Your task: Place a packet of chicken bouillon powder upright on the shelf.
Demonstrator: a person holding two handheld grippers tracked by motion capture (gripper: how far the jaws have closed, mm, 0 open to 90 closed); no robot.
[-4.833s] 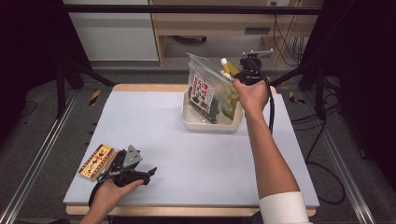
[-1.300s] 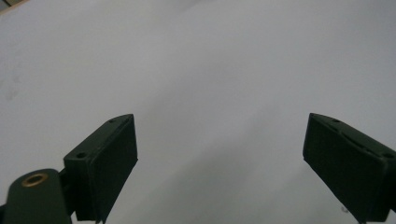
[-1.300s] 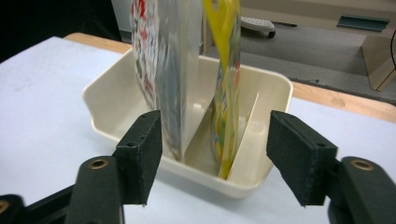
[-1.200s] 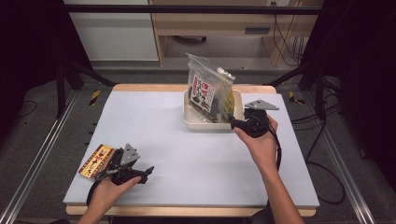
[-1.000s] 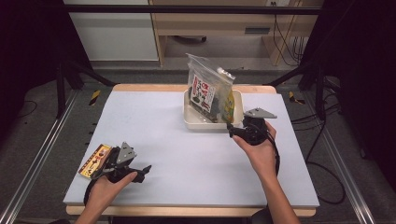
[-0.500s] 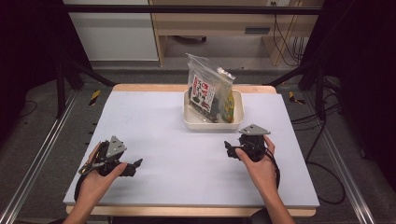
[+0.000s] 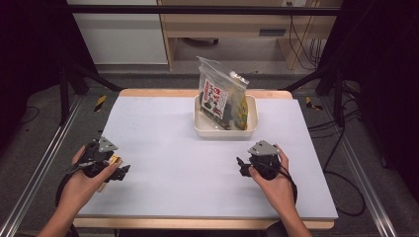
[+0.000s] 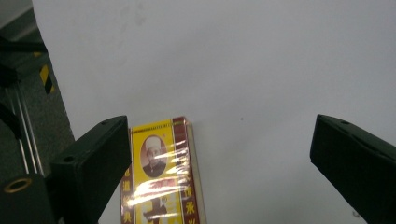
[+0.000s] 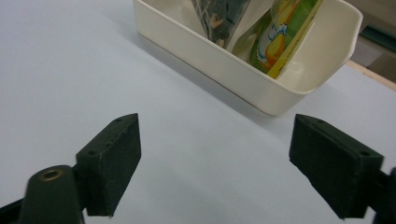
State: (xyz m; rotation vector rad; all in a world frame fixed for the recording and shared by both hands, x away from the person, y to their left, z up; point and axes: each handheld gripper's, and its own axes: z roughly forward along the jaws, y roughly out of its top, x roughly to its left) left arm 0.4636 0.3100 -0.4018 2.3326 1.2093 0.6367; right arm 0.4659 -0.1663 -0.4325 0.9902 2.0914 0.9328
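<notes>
Glossy flat yellow box [image 8: 161, 177] — cream rectangular tub [image 9: 261, 88]

A lab or recording workspace, not a home. A pale work table [image 7: 197, 163] with a wooden edge stands inside a frame of metal rails [image 7: 34, 173], with black stands [image 7: 69, 84] at its sides against dark surroundings. Loose cables [image 7: 301, 39] hang down behind, more cables trail over the grey carpeted floor [image 7: 365, 143], yellow-and-black hazard tape [image 7: 100, 102] marks the floor, and plain wooden office furniture [image 7: 222, 24] lines the back wall.
</notes>
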